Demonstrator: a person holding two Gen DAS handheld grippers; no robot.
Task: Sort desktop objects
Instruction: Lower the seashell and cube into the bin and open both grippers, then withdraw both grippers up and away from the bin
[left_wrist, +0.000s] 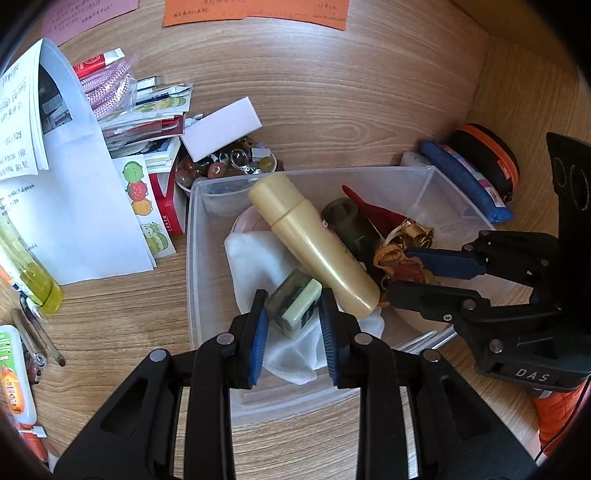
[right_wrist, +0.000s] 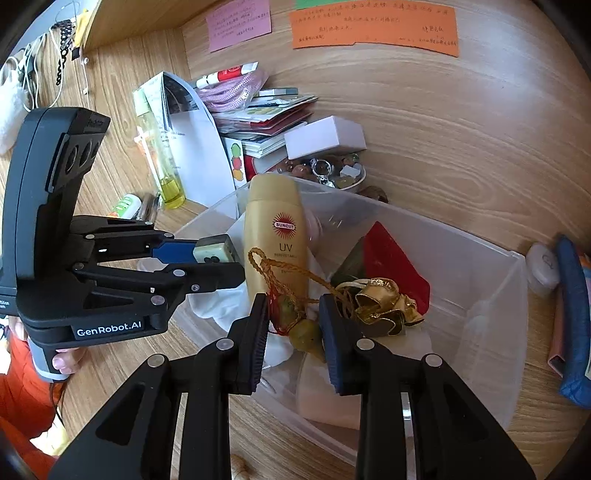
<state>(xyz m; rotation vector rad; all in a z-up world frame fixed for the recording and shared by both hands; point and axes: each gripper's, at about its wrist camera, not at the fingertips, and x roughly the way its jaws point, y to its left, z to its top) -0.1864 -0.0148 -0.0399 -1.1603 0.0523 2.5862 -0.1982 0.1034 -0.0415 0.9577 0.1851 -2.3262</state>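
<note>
A clear plastic bin (left_wrist: 192, 258) (right_wrist: 517, 295) holds a gold sunscreen bottle (left_wrist: 314, 243) (right_wrist: 275, 236), a white cloth (left_wrist: 255, 258), a red piece (right_wrist: 391, 254), a dark green tube (left_wrist: 351, 225) and a gold ornament (right_wrist: 384, 302). My left gripper (left_wrist: 294, 315) (right_wrist: 221, 258) is shut on a green-and-white mahjong tile (left_wrist: 293, 308) (right_wrist: 212, 249) inside the bin. My right gripper (right_wrist: 295, 325) (left_wrist: 402, 269) is shut on a tasselled charm with an orange cord (right_wrist: 295, 325) (left_wrist: 397, 264).
Left of the bin lie papers (left_wrist: 74, 206), sticker sheets (left_wrist: 147, 206), a bowl of beads (left_wrist: 229, 166), a white box (left_wrist: 221, 127), a yellow bottle (left_wrist: 37, 280), glue (left_wrist: 11, 373) and pens (left_wrist: 37, 339). A blue pouch (left_wrist: 469, 181) and black-orange case (left_wrist: 487, 158) lie right.
</note>
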